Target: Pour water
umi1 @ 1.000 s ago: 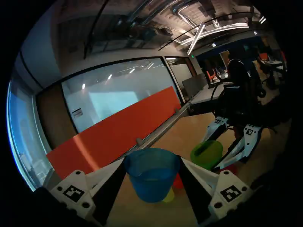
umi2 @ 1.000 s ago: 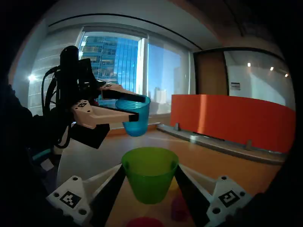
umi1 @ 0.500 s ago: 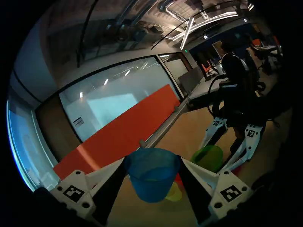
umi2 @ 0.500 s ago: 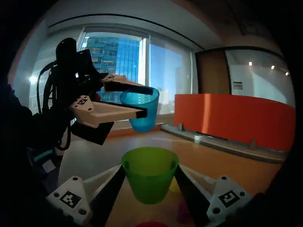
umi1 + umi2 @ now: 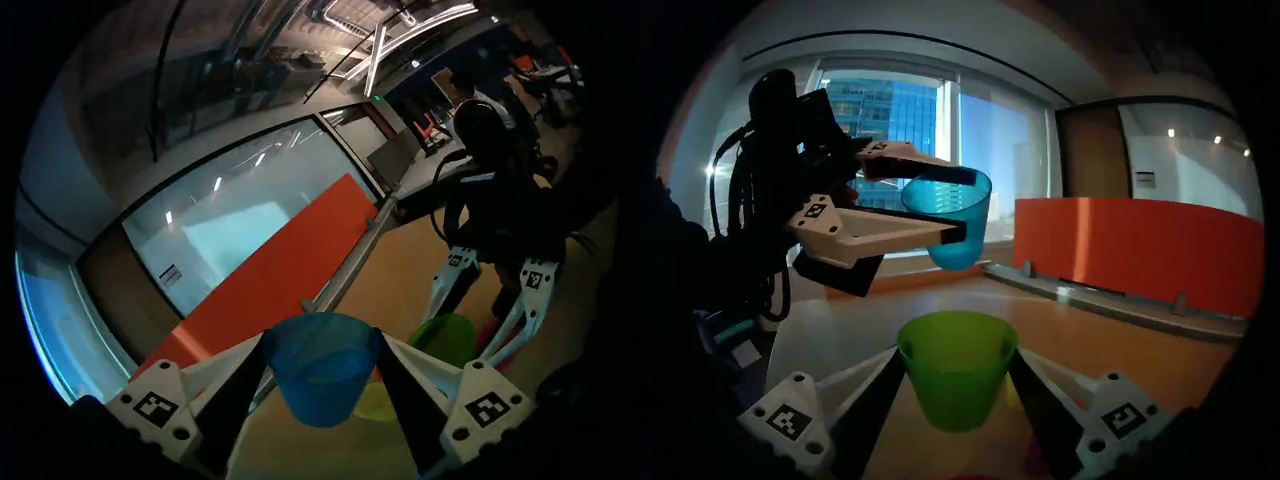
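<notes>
My left gripper [image 5: 322, 370] is shut on a translucent blue cup [image 5: 322, 376] with a little water in its bottom. In the right gripper view that blue cup [image 5: 954, 218] hangs tilted, above and a little behind the green cup, in the left gripper [image 5: 960, 204]. My right gripper [image 5: 958, 376] is shut on a green cup [image 5: 958, 368], held upright with its mouth open upward. In the left gripper view the green cup [image 5: 442, 334] sits to the right between the right gripper's white fingers [image 5: 530, 308].
A wooden table [image 5: 1120, 344] runs under both cups, edged by an orange divider panel [image 5: 1152, 248]. A yellow cup [image 5: 376, 400] lies on the table below the blue one. Large windows [image 5: 992, 160] stand behind. A person's dark sleeve [image 5: 688, 272] is at the left.
The left gripper has lifted the blue cup higher and brought it closer over the green cup, tipping it a little more. The green cup has stayed still.
</notes>
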